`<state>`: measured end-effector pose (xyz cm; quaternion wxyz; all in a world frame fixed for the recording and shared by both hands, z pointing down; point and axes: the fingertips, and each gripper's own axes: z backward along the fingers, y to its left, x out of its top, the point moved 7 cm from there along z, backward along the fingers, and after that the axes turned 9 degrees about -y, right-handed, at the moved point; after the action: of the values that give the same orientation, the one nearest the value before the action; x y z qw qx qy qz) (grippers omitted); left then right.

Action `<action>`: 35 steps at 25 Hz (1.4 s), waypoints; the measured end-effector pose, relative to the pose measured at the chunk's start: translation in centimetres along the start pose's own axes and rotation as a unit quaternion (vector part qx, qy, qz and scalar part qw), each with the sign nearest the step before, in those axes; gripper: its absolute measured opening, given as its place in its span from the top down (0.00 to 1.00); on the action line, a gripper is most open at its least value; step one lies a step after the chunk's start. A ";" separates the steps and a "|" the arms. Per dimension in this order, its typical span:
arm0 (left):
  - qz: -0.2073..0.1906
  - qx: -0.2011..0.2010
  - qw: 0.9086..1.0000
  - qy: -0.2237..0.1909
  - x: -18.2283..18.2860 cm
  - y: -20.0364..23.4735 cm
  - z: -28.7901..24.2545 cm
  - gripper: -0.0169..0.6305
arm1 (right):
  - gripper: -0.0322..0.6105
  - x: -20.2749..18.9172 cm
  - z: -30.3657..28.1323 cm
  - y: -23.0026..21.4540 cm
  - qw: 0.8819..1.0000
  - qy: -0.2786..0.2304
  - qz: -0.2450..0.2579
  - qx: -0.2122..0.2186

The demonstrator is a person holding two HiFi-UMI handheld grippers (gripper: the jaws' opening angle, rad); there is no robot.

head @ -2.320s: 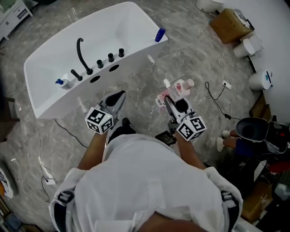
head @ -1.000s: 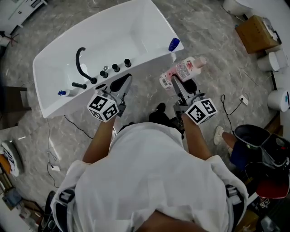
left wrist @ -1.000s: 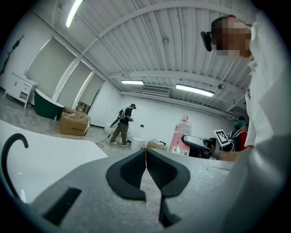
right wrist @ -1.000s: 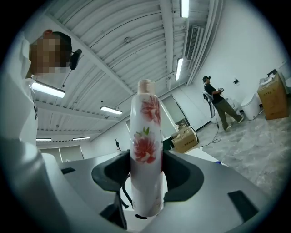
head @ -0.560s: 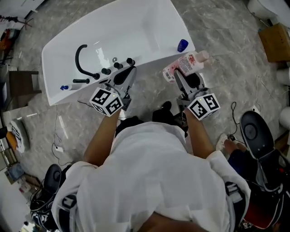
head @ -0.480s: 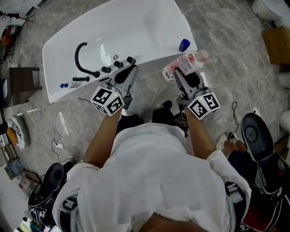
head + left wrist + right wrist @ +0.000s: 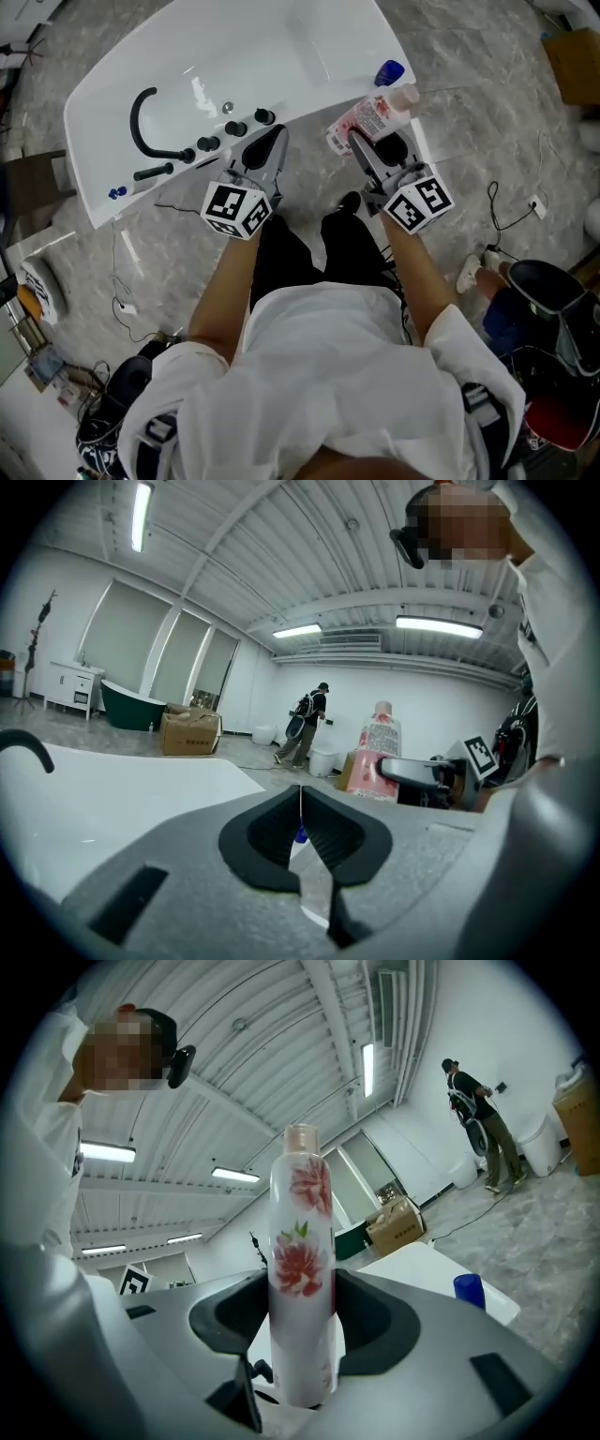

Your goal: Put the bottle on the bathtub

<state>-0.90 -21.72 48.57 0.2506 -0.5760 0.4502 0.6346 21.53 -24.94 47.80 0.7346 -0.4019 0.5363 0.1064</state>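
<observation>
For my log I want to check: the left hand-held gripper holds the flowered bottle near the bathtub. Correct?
No: the right hand-held gripper holds the flowered bottle near the bathtub, as the right gripper view shows. The left hand-held gripper is shut and empty.

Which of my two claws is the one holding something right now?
The right claw, clamped on the flower-printed bottle. The left claw has its jaws together with nothing between them.

Probably bathware showroom: freestanding bathtub (image 7: pixel 309 56)
</observation>
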 end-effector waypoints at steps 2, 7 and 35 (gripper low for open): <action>0.006 0.003 1.000 0.004 -1.8 1.1 0.0 0.95 | 0.63 -1.2 -0.2 -0.3 1.000 -0.003 0.015 -0.015; 0.026 0.000 1.000 0.011 -5.8 4.1 -0.5 0.95 | 0.63 -4.8 -1.8 -0.9 0.998 -0.007 0.032 -0.053; 0.044 0.032 0.998 -0.030 -17.7 9.6 -9.2 0.95 | 0.63 -15.7 -9.2 -12.1 0.983 0.009 0.168 -0.076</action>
<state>-0.49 -30.59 68.84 0.2545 -0.5280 0.4875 0.6472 15.84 -35.07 66.36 0.6689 -0.3612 0.5932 0.2651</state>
